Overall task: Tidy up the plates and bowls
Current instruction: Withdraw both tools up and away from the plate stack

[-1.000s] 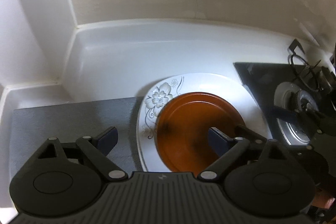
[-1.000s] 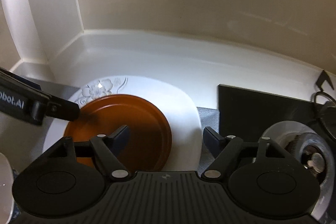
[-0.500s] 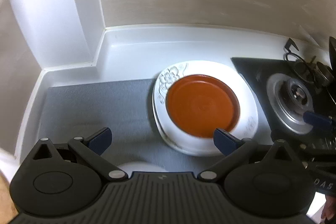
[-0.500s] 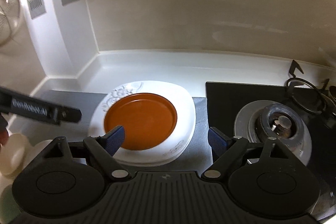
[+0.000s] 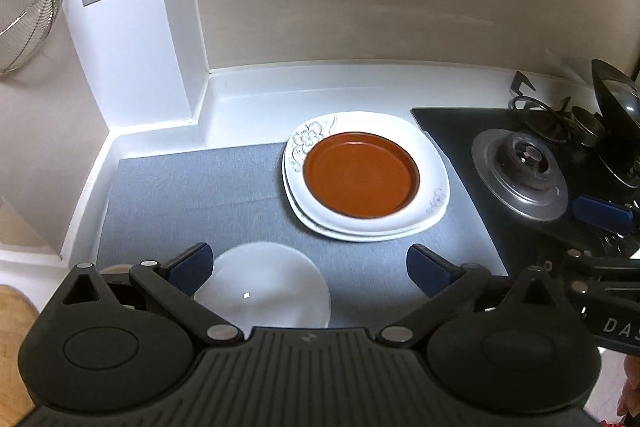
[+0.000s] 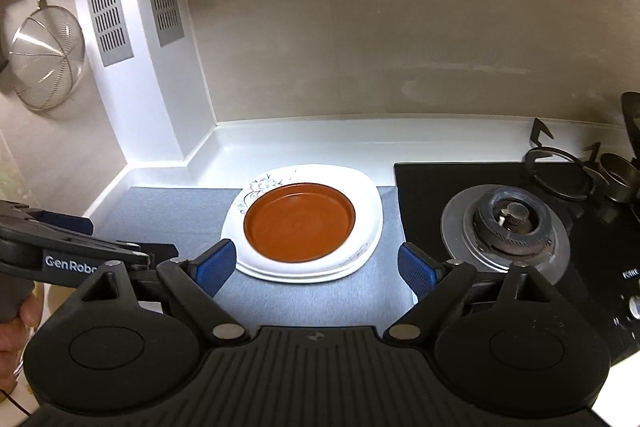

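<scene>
An orange round plate point(image 5: 362, 179) point(image 6: 300, 223) lies inside a stack of white square plates with flower prints point(image 5: 434, 197) point(image 6: 370, 211) on a grey mat. A white round dish point(image 5: 264, 283) sits nearer, low in the left wrist view, just under my left gripper point(image 5: 308, 263). That gripper is open and holds nothing. My right gripper point(image 6: 316, 265) hovers short of the plate stack, open and empty. Each gripper shows at the edge of the other's view: a right gripper finger point(image 5: 600, 213), the left gripper body point(image 6: 60, 259).
A black gas stove with a burner point(image 5: 520, 171) point(image 6: 508, 223) borders the grey mat point(image 5: 180, 195) on the right, with a dark pan point(image 5: 616, 115) behind. A wire strainer point(image 5: 24, 7) hangs on the left wall. A wooden board point(image 5: 12, 327) and a hand point(image 6: 16, 319) are at the left.
Both grippers have drawn back and upward from the plate stack, which now looks smaller and farther. The orange plate stays on the white plates. The white dish has come into the left view.
</scene>
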`<state>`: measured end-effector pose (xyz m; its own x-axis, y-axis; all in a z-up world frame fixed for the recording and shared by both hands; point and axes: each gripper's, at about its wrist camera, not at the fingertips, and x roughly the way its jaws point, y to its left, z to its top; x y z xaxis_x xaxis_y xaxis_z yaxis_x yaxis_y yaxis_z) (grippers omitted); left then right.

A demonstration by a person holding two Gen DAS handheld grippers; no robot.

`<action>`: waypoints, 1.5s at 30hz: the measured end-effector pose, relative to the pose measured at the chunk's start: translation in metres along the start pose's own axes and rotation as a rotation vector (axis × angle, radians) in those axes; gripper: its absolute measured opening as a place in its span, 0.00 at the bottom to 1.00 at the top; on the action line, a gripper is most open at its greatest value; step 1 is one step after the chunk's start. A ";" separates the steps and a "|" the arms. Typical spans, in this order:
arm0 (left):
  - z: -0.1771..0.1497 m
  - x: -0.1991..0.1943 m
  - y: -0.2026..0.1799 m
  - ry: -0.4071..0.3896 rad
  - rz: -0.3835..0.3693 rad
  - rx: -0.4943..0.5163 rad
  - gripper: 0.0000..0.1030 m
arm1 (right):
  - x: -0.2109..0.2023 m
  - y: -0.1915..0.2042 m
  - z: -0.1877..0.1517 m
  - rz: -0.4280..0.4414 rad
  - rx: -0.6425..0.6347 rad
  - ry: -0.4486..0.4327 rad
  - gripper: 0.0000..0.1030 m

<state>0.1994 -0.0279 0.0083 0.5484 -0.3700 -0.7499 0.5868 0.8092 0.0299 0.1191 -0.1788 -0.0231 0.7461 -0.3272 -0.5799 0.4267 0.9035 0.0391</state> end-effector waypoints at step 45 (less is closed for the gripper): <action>-0.098 -0.069 0.081 0.028 0.157 -0.194 1.00 | -0.036 0.057 -0.045 0.146 -0.117 0.067 0.90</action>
<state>0.1503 0.1077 -0.0021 0.6055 -0.2224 -0.7641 0.3689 0.9292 0.0220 0.0940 -0.1030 -0.0369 0.7585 -0.1752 -0.6277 0.2517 0.9672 0.0341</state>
